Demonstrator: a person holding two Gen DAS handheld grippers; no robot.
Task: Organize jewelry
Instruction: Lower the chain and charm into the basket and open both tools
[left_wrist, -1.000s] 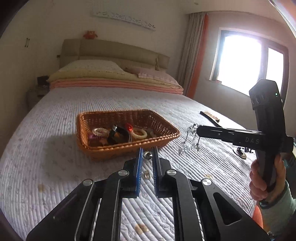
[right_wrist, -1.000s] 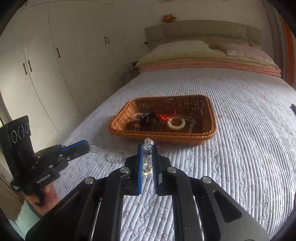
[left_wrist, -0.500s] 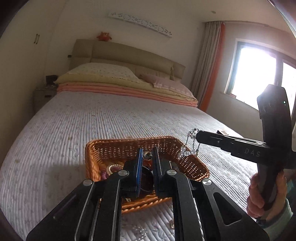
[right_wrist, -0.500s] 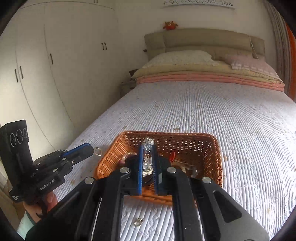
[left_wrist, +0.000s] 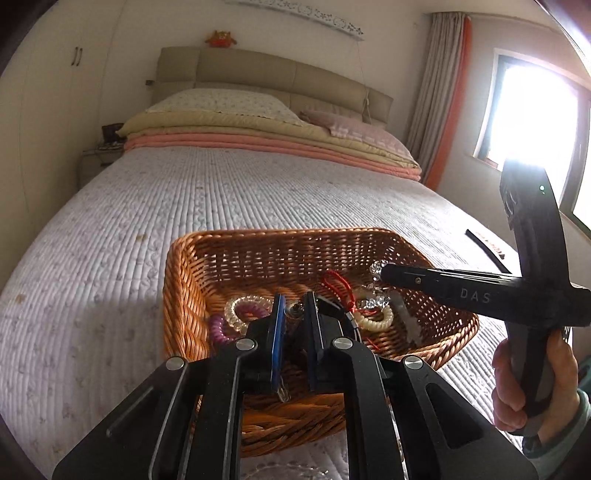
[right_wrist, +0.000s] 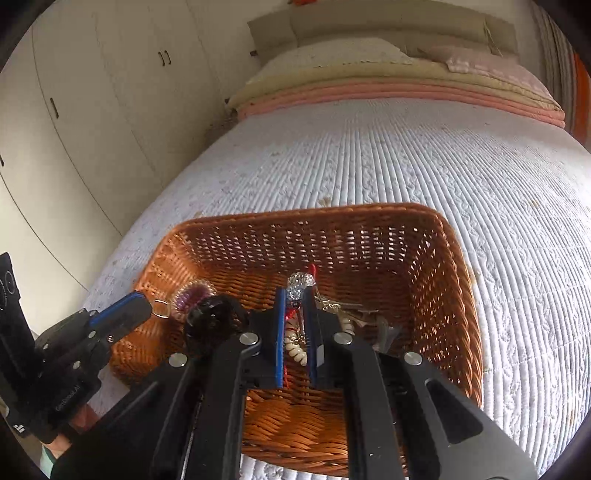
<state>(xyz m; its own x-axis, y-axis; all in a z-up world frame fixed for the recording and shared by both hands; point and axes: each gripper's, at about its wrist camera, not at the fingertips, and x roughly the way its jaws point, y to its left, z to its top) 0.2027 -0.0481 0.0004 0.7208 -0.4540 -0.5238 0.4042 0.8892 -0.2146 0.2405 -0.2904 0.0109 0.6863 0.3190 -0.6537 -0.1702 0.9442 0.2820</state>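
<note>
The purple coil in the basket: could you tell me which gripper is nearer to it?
Left. The left gripper is right beside the purple coil; the right gripper sits farther off, over the basket's middle.

A: What is the basket (right_wrist: 458, 280) under the right gripper (right_wrist: 295, 332) made of?
B: Woven brown wicker, rough, with a faint sheen. It sits on white quilted cloth, the ribbed bedspread (right_wrist: 424, 155).
A: And the tools?
B: Matt black plastic bodies, blue pads (left_wrist: 277, 332), shiny metal screw heads. The right one pinches a glittering, faceted crystal piece (right_wrist: 298, 286); the left gripper (left_wrist: 295, 325) nips a thin metal ring (right_wrist: 161, 308).
</note>
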